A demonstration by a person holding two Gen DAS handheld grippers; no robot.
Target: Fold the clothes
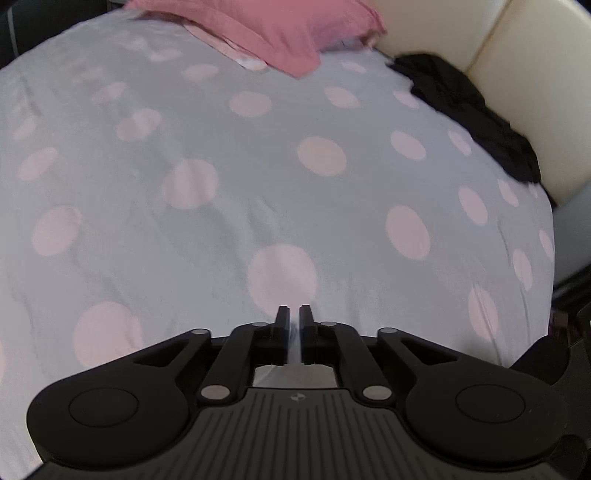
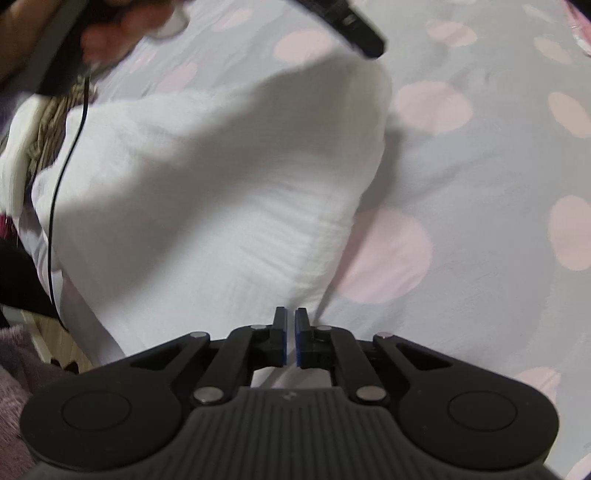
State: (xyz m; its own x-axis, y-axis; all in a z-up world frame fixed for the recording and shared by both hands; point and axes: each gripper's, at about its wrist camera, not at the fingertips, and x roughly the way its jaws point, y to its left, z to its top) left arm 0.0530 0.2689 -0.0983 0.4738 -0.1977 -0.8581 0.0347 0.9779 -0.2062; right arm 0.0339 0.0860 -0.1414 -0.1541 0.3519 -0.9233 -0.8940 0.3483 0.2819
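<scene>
A white ribbed garment (image 2: 207,192) is stretched above the grey bed sheet with pink dots (image 2: 480,184). My right gripper (image 2: 291,325) is shut on its near edge. The left gripper shows at the top of the right wrist view (image 2: 354,26), at the garment's far corner. In the left wrist view my left gripper (image 1: 294,321) is shut, with a strip of white cloth (image 1: 293,354) between its fingers, above the dotted sheet (image 1: 221,184). The rest of the garment is hidden there.
A pink pillow (image 1: 273,29) lies at the head of the bed. Dark clothes (image 1: 472,110) are piled against the cream headboard (image 1: 524,74). A hand (image 2: 110,33) and a thin black cable (image 2: 66,166) are at the left; a purple fleece (image 2: 18,369) lies at lower left.
</scene>
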